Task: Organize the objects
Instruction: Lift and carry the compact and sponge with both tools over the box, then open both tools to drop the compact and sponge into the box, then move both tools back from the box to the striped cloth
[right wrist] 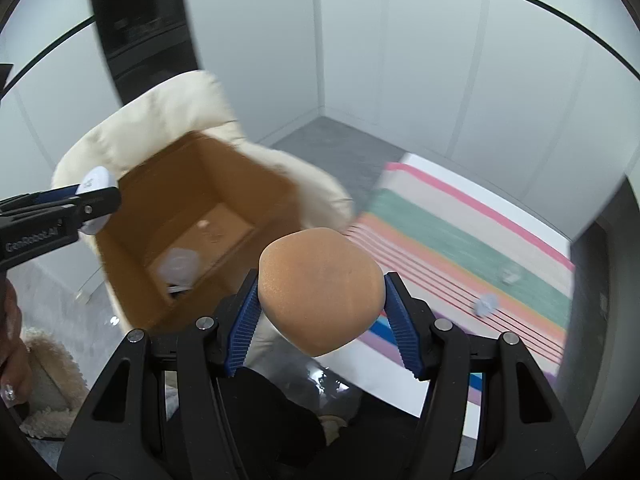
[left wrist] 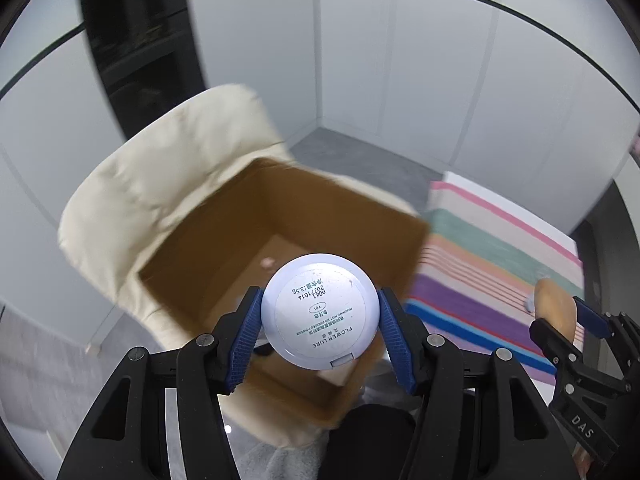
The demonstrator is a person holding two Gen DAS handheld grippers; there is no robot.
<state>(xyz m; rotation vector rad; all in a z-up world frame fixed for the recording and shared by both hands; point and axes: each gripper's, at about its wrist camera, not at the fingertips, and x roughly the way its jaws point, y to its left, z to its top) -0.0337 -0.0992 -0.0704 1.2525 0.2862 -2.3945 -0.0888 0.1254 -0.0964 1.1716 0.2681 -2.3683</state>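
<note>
Left gripper jaws clamp powder compact above cardboard box | right gripper jaws squeeze tan sponge beside box | risk: smooth round compact could slip from your jaws early; sponge may spring out, missing the box.

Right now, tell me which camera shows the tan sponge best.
The right wrist view. There the tan sponge fills the centre, clamped between the right gripper fingers, its whole rounded face visible. The left wrist view shows only an edge-on sliver of it at the far right, partly hidden by the gripper.
</note>
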